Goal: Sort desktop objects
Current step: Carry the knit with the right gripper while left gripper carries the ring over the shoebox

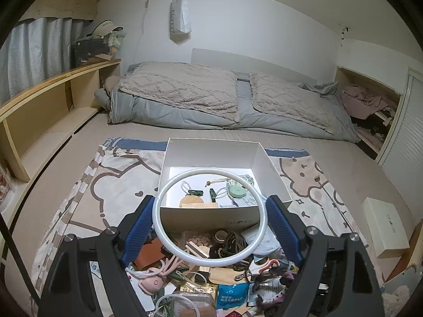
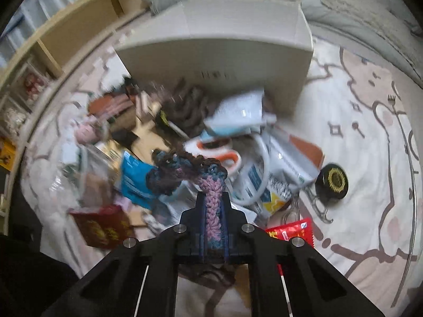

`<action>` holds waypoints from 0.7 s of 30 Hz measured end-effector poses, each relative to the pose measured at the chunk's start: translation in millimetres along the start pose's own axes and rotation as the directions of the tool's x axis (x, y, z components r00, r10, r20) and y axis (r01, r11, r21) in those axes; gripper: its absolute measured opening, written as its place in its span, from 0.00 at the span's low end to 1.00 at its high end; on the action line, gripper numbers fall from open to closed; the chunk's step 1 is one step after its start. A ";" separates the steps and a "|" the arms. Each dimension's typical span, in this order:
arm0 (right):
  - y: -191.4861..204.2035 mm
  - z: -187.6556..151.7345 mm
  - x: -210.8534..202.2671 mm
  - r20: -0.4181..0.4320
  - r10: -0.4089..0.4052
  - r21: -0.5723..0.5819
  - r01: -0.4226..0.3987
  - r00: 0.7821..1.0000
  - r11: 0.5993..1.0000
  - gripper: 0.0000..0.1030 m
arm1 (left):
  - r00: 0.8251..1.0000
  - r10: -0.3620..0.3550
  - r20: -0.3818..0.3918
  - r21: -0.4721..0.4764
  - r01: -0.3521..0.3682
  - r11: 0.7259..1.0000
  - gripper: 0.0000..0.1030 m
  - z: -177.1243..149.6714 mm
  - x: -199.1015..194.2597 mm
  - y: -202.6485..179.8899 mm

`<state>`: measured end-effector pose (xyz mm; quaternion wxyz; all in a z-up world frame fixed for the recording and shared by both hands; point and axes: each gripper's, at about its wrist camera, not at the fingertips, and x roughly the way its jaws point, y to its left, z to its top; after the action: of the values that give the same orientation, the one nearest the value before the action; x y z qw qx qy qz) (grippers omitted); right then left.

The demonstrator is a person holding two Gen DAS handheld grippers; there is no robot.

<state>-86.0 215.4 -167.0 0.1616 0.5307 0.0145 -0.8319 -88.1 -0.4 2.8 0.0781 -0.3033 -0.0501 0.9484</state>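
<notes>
My left gripper hangs over a heap of small objects on a cartoon-print cloth, its blue pads pressed on either side of a white ring. Just beyond stands an open white box with a green round item, clips and a wooden disc inside. My right gripper points steeply down at the same heap and is shut on a crocheted strip of pink, blue and dark yarn. The strip's loose end curls to the left above a blue packet. The right wrist view is motion-blurred.
Orange-handled scissors, a black round tin, a red packet and a red booklet lie around the heap. A flat white box sits at the right. Folded quilts lie behind, and a wooden shelf runs along the left.
</notes>
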 end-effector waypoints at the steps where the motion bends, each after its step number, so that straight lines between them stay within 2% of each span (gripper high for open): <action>1: 0.6 3.1 -6.0 0.020 0.005 0.001 -0.005 1.000 1.000 0.10 | 1.000 0.002 0.000 -0.003 -0.002 1.000 0.82 1.3 0.0 0.8; 6: 2.8 14.1 -45.3 0.131 0.031 0.013 -0.033 0.991 0.999 0.10 | 1.000 0.016 0.005 -0.003 -0.016 1.000 0.82 2.0 -1.4 3.3; 12: 8.5 29.4 -79.5 0.254 0.040 0.035 -0.051 0.966 0.998 0.10 | 0.999 0.034 0.017 0.004 -0.035 0.999 0.82 1.7 -5.1 6.0; 21: 6.1 46.9 -119.2 0.365 0.024 0.043 -0.043 0.931 0.998 0.10 | 0.998 0.046 0.032 0.016 -0.047 0.999 0.82 4.0 -5.7 6.2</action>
<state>-79.6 230.7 -39.9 0.1624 0.3713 -0.0458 -0.9131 -86.5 -7.8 8.4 0.0577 -0.2889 -0.0364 0.9549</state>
